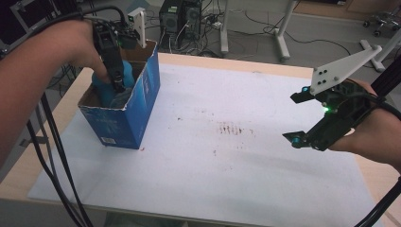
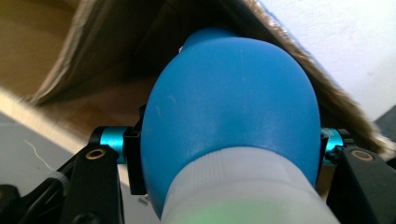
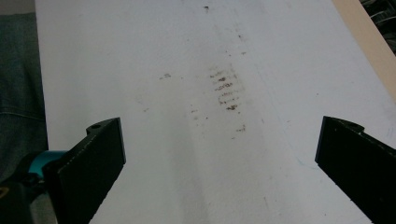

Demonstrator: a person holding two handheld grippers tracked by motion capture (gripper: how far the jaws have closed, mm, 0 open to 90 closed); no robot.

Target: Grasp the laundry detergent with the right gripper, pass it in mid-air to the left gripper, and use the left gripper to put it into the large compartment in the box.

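An open blue cardboard box (image 1: 137,113) stands on the left of the white sheet (image 1: 227,161). My left gripper (image 1: 117,84) points down into it, shut on a blue rubber bulb (image 1: 126,72) with a whitish neck. In the left gripper view the blue rubber bulb (image 2: 233,107) sits squeezed between both jaws, its whitish neck (image 2: 243,191) toward the camera, the box's brown inner wall (image 2: 112,51) behind it. My right gripper (image 1: 297,118) hovers over the sheet's right side, open, nothing between its jaws; the right gripper view looks down on the stained sheet (image 3: 224,88).
Brown stain marks (image 1: 234,128) lie at the middle of the sheet. The wooden table edge (image 1: 236,63) runs along the far side. Beyond it stand computer towers (image 1: 179,19) and cables on the floor. Black cables (image 1: 52,156) hang at the left.
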